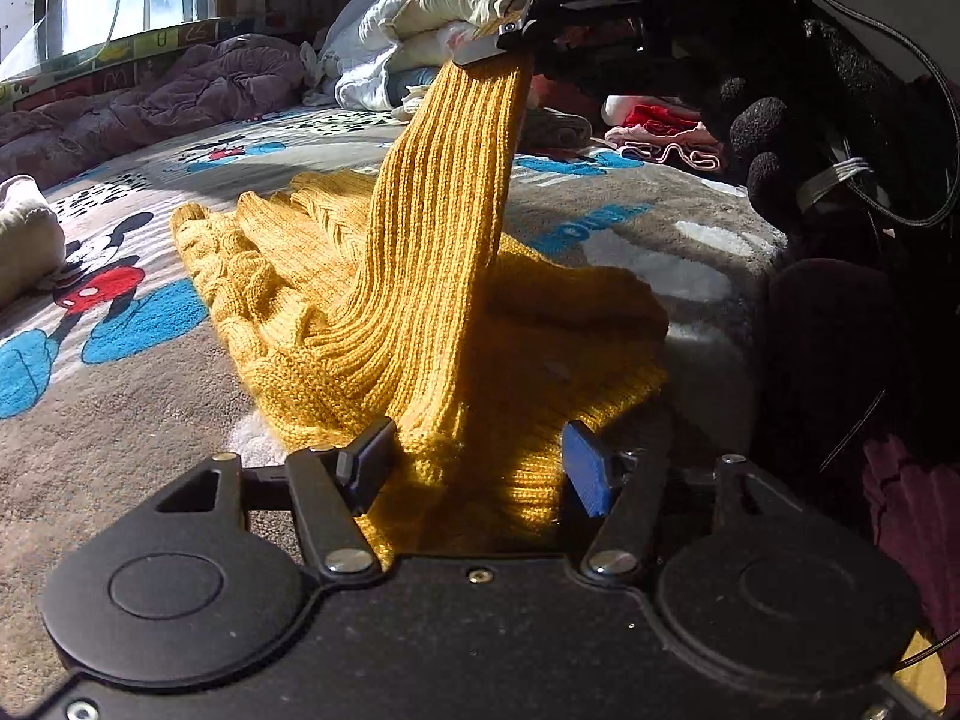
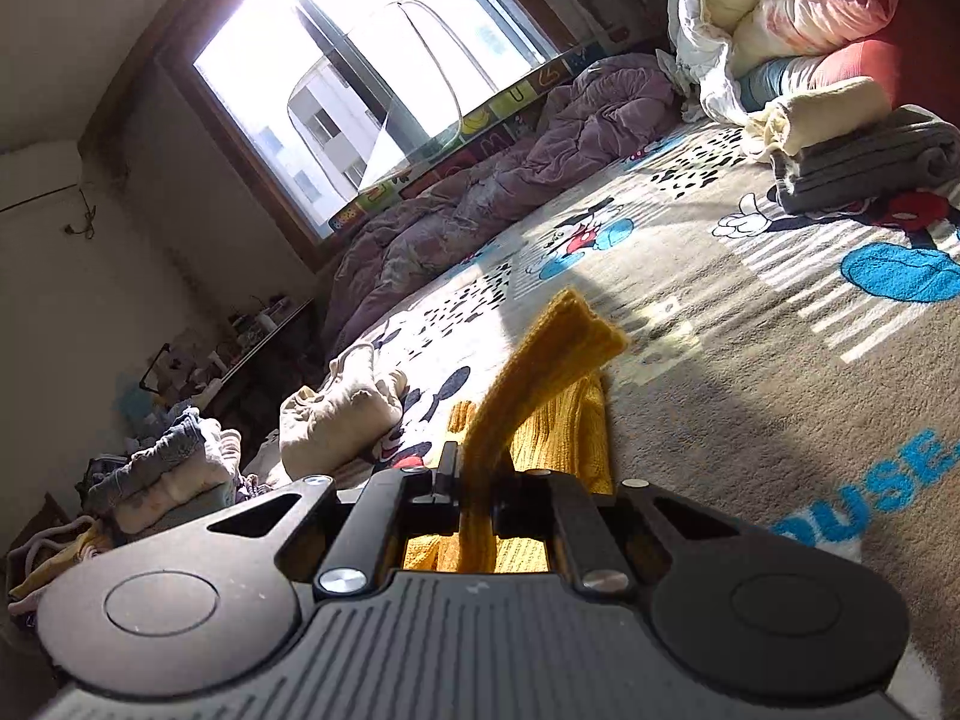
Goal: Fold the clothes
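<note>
A mustard yellow knitted sweater (image 1: pixel 336 300) lies spread on the cartoon mouse blanket (image 1: pixel 120 312). In the left wrist view my right gripper (image 1: pixel 483 51) hangs above it, shut on a ribbed strip of the sweater (image 1: pixel 444 180) that stretches up from the pile. The right wrist view has the same strip (image 2: pixel 540 354) clamped between the shut jaws of the right gripper (image 2: pixel 477 489), its free end sticking out ahead. My left gripper (image 1: pixel 474 468) sits low at the sweater's near edge. Its jaws stand apart with a ridge of knit between them, and the blue pad (image 1: pixel 585 468) is clear of the fabric.
A crumpled purple quilt (image 2: pixel 480 180) lies under the window. Rolled grey and cream items (image 2: pixel 864 156) are stacked at the far right, by heaped white bedding (image 1: pixel 372 48). A cream garment (image 2: pixel 342 414) lies left; pink and red clothes (image 1: pixel 660 126) lie right. A dark-gloved hand (image 1: pixel 762 138) holds the right gripper.
</note>
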The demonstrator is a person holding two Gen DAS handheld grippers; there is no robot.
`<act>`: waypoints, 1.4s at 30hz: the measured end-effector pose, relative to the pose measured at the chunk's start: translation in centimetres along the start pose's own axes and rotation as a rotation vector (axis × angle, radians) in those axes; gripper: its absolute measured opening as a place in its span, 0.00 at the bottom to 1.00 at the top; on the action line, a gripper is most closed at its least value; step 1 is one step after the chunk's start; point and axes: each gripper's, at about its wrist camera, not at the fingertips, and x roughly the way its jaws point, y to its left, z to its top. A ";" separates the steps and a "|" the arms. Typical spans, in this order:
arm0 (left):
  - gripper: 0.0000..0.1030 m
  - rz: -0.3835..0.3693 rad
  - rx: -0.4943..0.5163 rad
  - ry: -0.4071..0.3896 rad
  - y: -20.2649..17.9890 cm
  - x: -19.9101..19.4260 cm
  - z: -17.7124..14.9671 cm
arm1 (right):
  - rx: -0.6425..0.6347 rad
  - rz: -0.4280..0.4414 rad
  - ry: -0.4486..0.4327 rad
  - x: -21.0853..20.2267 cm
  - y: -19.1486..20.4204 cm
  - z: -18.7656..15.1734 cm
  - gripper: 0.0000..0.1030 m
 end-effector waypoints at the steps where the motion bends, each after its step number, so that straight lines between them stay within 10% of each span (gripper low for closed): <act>1: 0.58 -0.010 -0.010 0.000 0.2 -0.1 0.0 | -0.001 -0.002 0.006 0.5 0.3 0.3 0.11; 18: 0.61 -0.168 -0.210 -0.040 3.5 -0.5 -0.3 | -0.275 -0.202 0.271 16.9 9.4 1.1 0.16; 22: 0.61 -0.186 -0.234 -0.052 3.9 -0.7 -0.4 | -0.282 -0.134 0.234 16.9 10.1 1.4 0.56; 24: 0.61 -0.192 -0.240 -0.055 3.7 -0.9 -0.5 | -0.264 -0.091 0.189 16.2 9.7 2.1 0.58; 31: 0.63 -0.208 -0.254 -0.054 4.0 -0.6 -0.5 | -0.166 -0.072 0.234 16.8 5.8 2.1 0.59; 42: 0.64 -0.224 -0.270 -0.056 4.7 -0.3 -0.6 | -0.715 0.012 0.552 22.0 11.5 -4.7 0.38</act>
